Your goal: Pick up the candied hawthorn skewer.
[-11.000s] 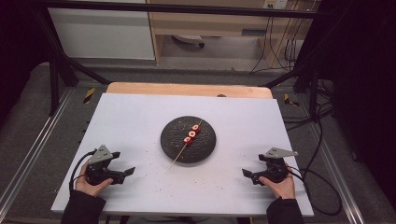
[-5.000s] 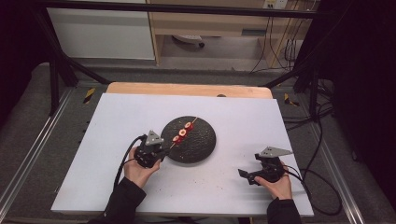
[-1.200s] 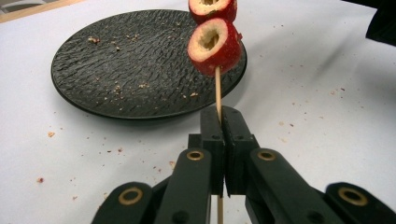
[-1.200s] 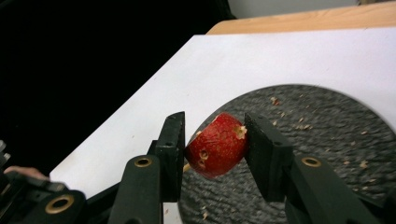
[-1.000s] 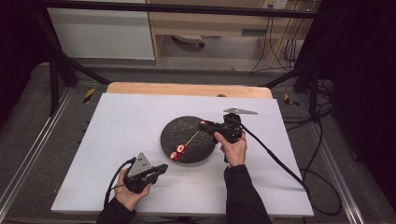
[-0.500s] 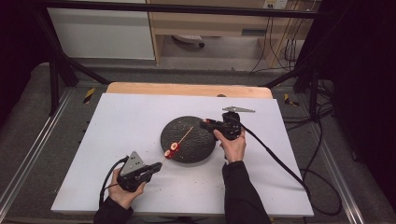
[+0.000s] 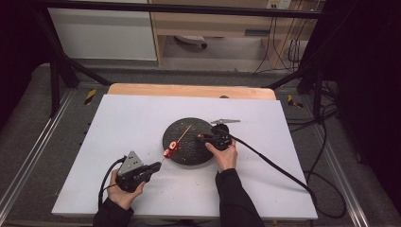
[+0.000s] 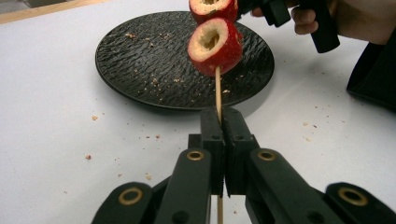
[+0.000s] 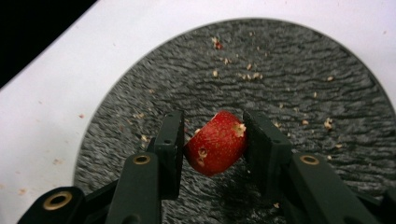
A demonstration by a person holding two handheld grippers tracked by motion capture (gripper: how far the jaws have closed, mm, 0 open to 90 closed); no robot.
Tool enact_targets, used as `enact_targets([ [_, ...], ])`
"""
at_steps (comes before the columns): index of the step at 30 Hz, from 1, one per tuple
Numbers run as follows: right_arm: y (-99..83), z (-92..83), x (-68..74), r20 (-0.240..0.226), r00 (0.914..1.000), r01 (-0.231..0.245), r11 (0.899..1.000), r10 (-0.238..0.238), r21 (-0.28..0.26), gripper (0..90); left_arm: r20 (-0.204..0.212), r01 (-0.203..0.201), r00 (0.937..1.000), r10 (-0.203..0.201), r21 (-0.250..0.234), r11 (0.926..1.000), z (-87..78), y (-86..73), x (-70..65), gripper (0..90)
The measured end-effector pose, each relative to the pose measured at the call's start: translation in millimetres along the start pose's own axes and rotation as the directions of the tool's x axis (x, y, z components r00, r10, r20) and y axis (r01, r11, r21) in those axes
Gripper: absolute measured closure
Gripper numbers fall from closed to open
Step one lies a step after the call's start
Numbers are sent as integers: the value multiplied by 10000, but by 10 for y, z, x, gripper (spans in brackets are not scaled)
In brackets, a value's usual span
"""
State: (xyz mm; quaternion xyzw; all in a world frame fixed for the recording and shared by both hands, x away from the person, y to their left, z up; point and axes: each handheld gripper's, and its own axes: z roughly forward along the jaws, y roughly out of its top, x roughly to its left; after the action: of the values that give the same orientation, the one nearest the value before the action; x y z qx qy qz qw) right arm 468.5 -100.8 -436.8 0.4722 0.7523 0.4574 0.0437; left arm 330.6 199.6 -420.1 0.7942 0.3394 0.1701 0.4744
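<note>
My left gripper (image 7: 153, 167) (image 8: 219, 122) is shut on the near end of a thin wooden skewer (image 8: 218, 91) (image 7: 184, 134) that slants up over the black textured plate (image 7: 189, 150) (image 8: 140, 65) (image 9: 299, 79). Two red, hollow fruit pieces (image 8: 215, 44) (image 7: 171, 148) sit threaded on the skewer above the plate's near-left edge. My right gripper (image 7: 202, 137) (image 9: 212, 142) hovers low over the right part of the plate, shut on a single red fruit piece (image 9: 215, 142) speckled with crumbs.
The plate lies mid-table on a white sheet (image 7: 118, 123) over a wooden tabletop (image 7: 189, 90). Crumbs are scattered on the plate and the sheet near it. Cables (image 7: 279, 165) trail off to the right, and metal frame rails run along both sides.
My right gripper has come down toward the plate with the red piece. The left gripper and skewer have stayed nearly in place.
</note>
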Motion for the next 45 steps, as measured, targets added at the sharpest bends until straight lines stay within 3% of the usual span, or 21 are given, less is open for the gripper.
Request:
enact_targets([
  [12, -83, 75, 1, 253, 9989, 373, 9978, -387, 547, 559, 13, 39, 10000, -39, 48, 10000, 15, 0, 0, 879],
  [20, 15, -124, 57, 129, 9981, 605, 9982, -606, 59, 359, 10, 68, 10000, -68, 32, 10000, 11, 4, 0, 878],
  [24, 57, -295, 121, 114, 9955, 944, 9953, -941, -235, 197, 9, 75, 10000, -75, 30, 10000, 11, 6, -1, 878],
  [28, 58, -386, 167, 130, 9936, 1129, 9933, -1126, -225, 114, 16, 44, 10000, -44, 33, 10000, 15, 9, -7, 878],
  [37, 20, -600, 324, -524, 9897, 1315, 9904, -1336, -421, 50, 80, -22, 10000, 21, 79, 10000, 47, 17, -41, 878],
  [45, -27, -690, 434, -1199, 9857, 1102, 9914, -1182, -712, 51, 143, -171, 9998, 170, 55, 9998, 96, 60, -116, 878],
])
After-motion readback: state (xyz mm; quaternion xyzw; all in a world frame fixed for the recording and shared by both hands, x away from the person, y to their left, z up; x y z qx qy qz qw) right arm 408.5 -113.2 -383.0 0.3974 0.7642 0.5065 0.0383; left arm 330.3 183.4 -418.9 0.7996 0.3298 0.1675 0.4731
